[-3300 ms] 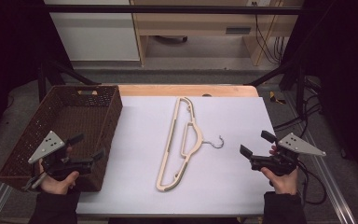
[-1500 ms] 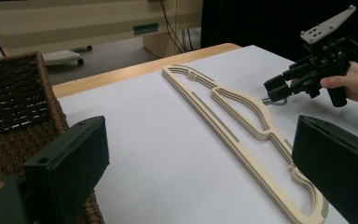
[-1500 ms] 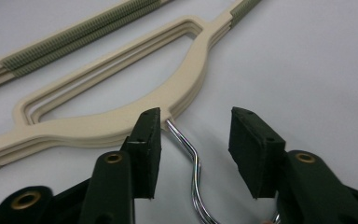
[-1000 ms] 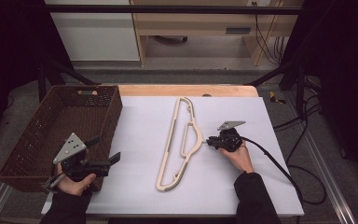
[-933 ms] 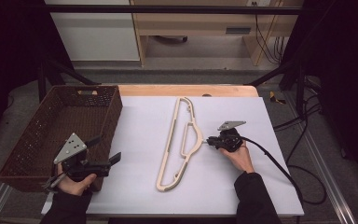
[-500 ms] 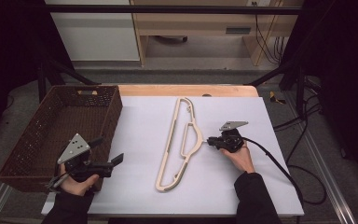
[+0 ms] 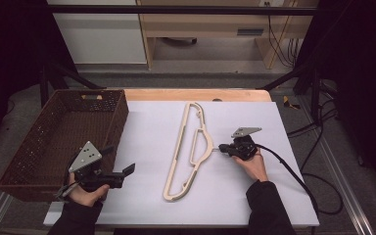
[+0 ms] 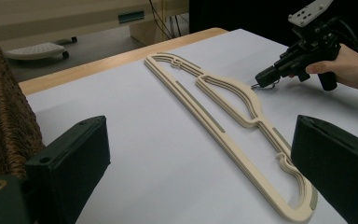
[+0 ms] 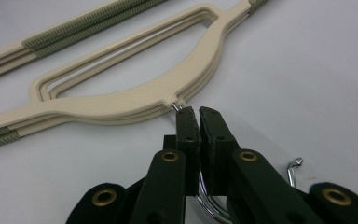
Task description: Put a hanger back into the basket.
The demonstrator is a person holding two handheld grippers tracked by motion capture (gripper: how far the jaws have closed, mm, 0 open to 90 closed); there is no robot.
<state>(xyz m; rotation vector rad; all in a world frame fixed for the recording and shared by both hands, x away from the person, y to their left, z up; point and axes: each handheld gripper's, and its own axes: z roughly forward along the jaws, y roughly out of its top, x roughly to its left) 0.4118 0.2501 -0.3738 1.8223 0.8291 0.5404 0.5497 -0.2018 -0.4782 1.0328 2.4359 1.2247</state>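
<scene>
High view: we are holding the right tongs (image 7: pixel 223 148) at the metal hook (image 7: pixel 217 148) of the cream hanger (image 7: pixel 190 145), which is lying flat on the white surface (image 7: pixel 147 142), running from the far middle toward the near edge. The hook is pointing toward our right side. We are resting the right hand (image 7: pixel 252 164) on the surface behind the tongs, with the cable (image 7: pixel 293 174) trailing off to the right.

In the right gripper view, the right tongs (image 9: pixel 196 116) are pinching the hook (image 9: pixel 294 167) close to the point where it enters the hanger (image 9: pixel 135 100); the jaws are pressed almost together around the wire, and the curved chrome end is emerging beside and below them.

We are holding the left tongs (image 7: pixel 129 169) near the front left of the surface, just beside the brown basket (image 7: pixel 44 147), well apart from the hanger. In the left gripper view, the left tongs (image 8: pixel 200 163) are spread wide with nothing between them, and the hanger (image 8: pixel 233 116) is lying ahead of them, with the right tongs (image 8: pixel 261 81) at its hook.
</scene>
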